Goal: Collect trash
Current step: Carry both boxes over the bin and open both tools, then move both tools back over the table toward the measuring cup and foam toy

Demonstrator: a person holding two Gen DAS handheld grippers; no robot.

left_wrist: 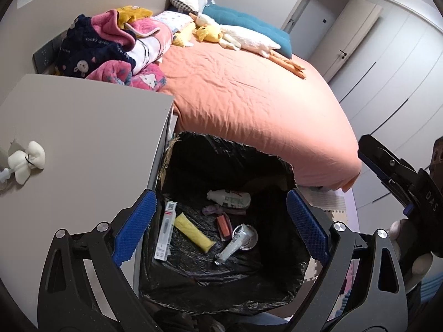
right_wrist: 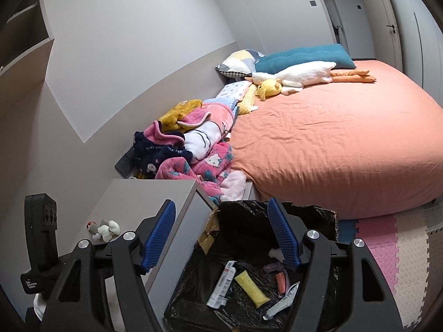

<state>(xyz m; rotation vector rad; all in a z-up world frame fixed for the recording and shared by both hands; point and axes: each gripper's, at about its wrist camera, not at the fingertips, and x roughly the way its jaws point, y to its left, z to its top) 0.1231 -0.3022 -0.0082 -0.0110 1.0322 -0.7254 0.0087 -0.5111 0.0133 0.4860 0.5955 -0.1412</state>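
Left wrist: both jaws apart, empty; bin (left_wrist: 177, 149) bottom rim cut off.

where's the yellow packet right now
In both wrist views the yellow packet lies in the black-lined trash bin, between the white box and the red wrapper.

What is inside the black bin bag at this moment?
In the black bin bag: a white carton, yellow packet, white bottle, red wrapper, purple scrap, and a silver tube across a round lid. Anything beneath them is hidden.
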